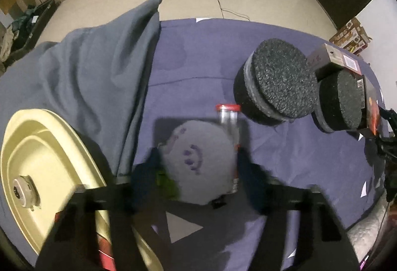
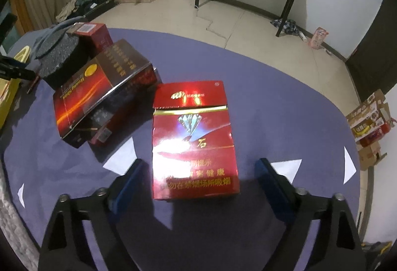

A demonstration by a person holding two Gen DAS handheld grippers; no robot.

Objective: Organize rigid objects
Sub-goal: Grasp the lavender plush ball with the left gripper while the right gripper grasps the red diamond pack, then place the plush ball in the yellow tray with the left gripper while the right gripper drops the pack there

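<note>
Gripping looks near on both sides, but no object is lifted yet. The left gripper [image 1: 198, 166] has its fingers on the two edges of a grey round disc with a purple mark [image 1: 198, 159], which lies on the purple cloth [image 1: 198, 47]; the picture is blurred, so I cannot tell if the pads really press it. A clear tube with a red cap [image 1: 229, 119] lies touching the disc on its right side, and I think the right finger could catch it and drag it. The right gripper [image 2: 198, 179] is spread, its fingers on each side of a red cigarette pack [image 2: 194, 139] with gaps to both edges. The pack is glossy and could slide or turn if only one pad touches first. The yellow basin [image 1: 49, 159] stands at the left.
</note>
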